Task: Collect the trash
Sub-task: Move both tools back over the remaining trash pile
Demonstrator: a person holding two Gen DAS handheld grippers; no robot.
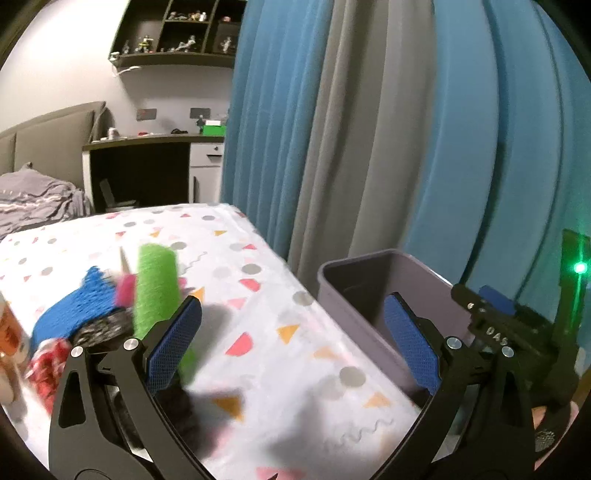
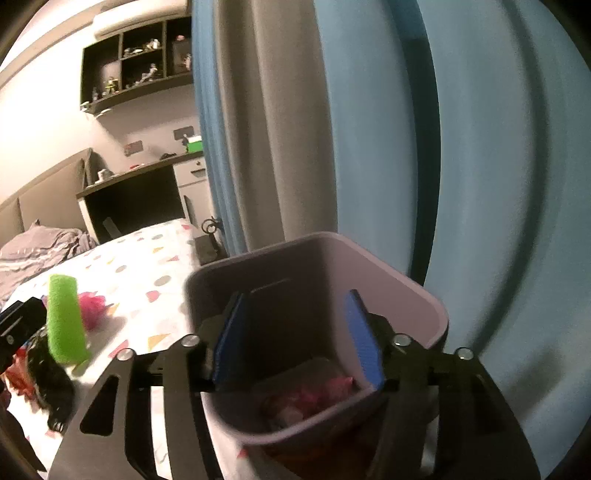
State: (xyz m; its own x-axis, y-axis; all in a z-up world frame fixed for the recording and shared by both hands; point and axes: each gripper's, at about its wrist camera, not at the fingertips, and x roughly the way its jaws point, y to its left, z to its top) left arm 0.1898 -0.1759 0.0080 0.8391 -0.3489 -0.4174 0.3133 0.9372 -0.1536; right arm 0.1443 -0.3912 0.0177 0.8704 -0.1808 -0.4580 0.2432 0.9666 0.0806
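I see blue-and-grey pleated curtains point(image 1: 332, 129), a dark wall shelf of small figurines point(image 1: 177, 33), a dark-topped desk point(image 1: 147, 142), and a rumpled grey blanket point(image 1: 37, 199).

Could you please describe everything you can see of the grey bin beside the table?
The bin is a pale grey-lilac container that looks like smooth plastic, squarish with rounded corners and a rolled rim. It stands upright and lidless at the edge of the patterned tablecloth, in front of blue and grey curtains. In the right wrist view, pink and reddish crumpled trash lies at its bottom. The right tool hovers over its mouth with jaws apart and nothing between them; whether anything touches the rim is unclear.
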